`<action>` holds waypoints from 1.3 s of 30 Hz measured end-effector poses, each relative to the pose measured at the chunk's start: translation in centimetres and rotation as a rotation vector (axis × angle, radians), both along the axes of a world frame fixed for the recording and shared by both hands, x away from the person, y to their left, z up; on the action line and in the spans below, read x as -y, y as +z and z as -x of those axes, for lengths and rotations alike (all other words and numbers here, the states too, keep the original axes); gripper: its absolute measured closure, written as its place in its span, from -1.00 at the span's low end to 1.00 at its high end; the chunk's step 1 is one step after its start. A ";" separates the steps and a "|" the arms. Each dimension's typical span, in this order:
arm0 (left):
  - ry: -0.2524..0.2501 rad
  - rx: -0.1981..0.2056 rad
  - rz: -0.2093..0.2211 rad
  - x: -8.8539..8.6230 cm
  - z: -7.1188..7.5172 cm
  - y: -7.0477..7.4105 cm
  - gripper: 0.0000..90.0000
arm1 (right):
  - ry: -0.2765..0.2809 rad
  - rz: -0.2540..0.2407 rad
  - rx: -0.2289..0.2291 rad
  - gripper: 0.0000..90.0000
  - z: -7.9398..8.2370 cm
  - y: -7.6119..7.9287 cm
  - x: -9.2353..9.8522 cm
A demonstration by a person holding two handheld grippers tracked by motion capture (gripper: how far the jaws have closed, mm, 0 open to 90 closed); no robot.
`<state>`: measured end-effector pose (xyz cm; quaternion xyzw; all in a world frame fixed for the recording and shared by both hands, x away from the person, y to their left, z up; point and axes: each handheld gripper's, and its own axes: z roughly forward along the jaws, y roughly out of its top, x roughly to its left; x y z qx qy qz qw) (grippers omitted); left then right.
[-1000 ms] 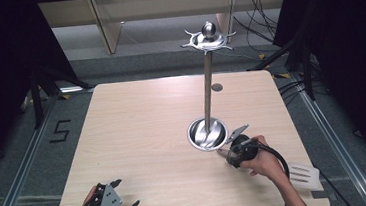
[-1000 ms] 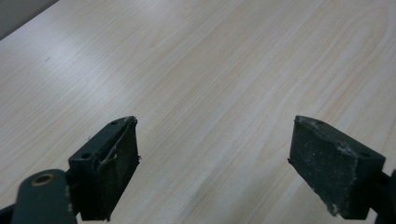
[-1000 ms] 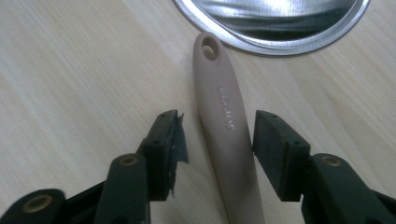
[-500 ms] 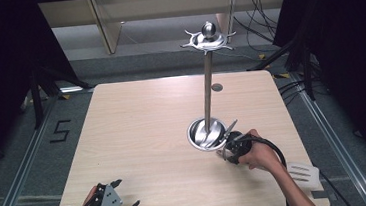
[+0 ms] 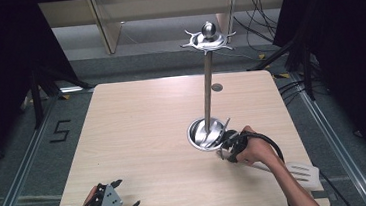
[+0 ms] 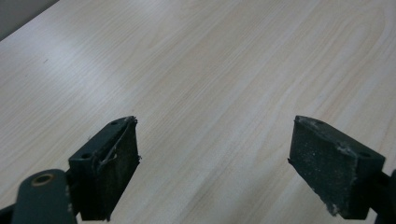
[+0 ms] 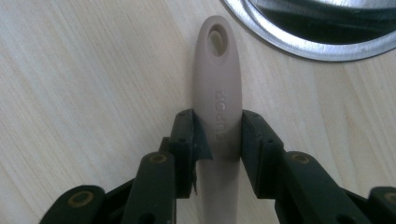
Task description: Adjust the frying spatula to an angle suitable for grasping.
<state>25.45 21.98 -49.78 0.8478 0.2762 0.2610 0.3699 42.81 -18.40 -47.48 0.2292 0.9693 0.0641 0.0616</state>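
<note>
Beige spatula [image 7: 218, 112] lies flat just beside the rack [image 5: 207, 135] base — the right gripper [image 7: 217, 133] has just been closing and now clamps its handle near the hanging hole, likely to hook it up — while the left gripper [image 6: 215, 158] rests released, well apart.

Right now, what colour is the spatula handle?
Pale beige spatula handle, clearest in the right gripper view.

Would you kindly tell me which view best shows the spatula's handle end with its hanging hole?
The right gripper view: the spatula handle and its hole fill the centre. The high view shows the handle small, partly under the hand.
</note>
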 end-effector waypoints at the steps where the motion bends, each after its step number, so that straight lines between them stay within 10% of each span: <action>1: 0.001 0.000 0.004 0.0 0.0 0.0 -0.67 | -0.012 0.004 -0.005 0.52 0.2 0.0 -0.1; 8: 0.001 0.011 -0.007 0.0 -0.1 -0.1 -0.67 | -0.068 -0.019 0.015 0.52 0.5 0.5 0.3; 21: 0.012 0.020 -0.015 0.0 -0.2 -0.2 -0.67 | -0.166 -0.329 0.218 0.52 2.7 5.6 5.4; 39: 0.002 -0.003 -0.015 -0.1 -0.1 -0.1 -0.67 | -0.302 -0.617 0.446 0.52 6.8 12.1 11.9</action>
